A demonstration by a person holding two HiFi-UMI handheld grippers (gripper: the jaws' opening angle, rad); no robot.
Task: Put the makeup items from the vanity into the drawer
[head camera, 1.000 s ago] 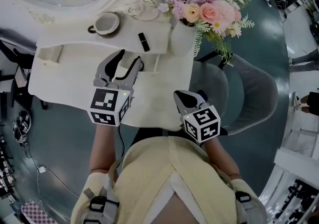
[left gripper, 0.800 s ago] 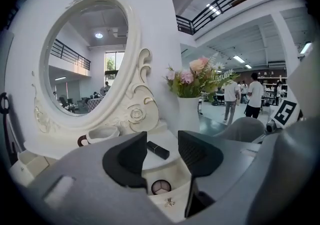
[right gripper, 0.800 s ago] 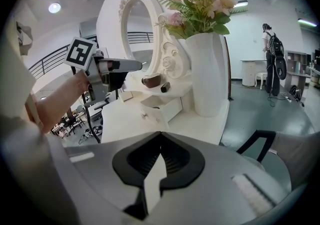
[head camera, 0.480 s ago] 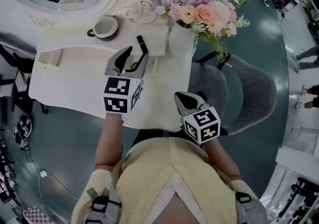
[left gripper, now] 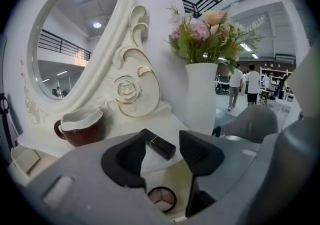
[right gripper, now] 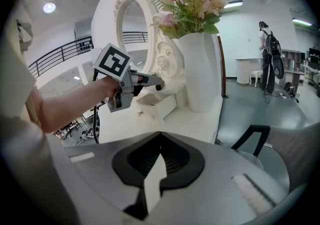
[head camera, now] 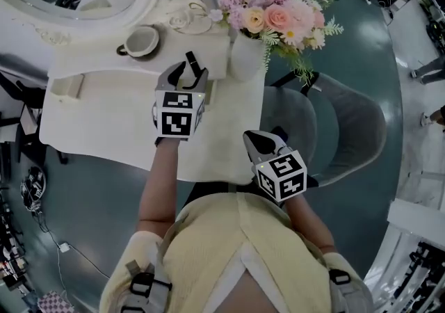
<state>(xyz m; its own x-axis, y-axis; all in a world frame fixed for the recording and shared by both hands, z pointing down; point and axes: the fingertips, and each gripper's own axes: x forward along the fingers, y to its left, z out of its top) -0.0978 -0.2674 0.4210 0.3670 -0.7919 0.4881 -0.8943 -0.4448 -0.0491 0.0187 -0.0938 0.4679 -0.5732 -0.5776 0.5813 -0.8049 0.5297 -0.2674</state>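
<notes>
A black lipstick (left gripper: 161, 145) lies on the raised white shelf at the back of the vanity (head camera: 104, 117); in the head view the lipstick (head camera: 192, 61) shows just past the left fingertips. My left gripper (left gripper: 162, 139) (head camera: 185, 72) hovers at it, jaws opening, with the lipstick in the gap between the tips and the pads not pressing on it. A round compact (left gripper: 161, 198) with pale shades lies lower, on the cream surface under the jaws. My right gripper (right gripper: 161, 136) (head camera: 260, 140) hangs off the vanity's front right corner, shut and empty.
A brown cup (left gripper: 80, 126) (head camera: 141, 42) stands left of the lipstick by the ornate mirror (left gripper: 75, 39). A white vase (left gripper: 202, 94) (head camera: 245, 54) of flowers stands close on the right. A grey chair (head camera: 334, 131) is beside the vanity, and a small tray (head camera: 68, 85) sits at its left.
The left gripper has travelled away from me across the vanity top, up to the back shelf and the lipstick. The right gripper has stayed where it was.
</notes>
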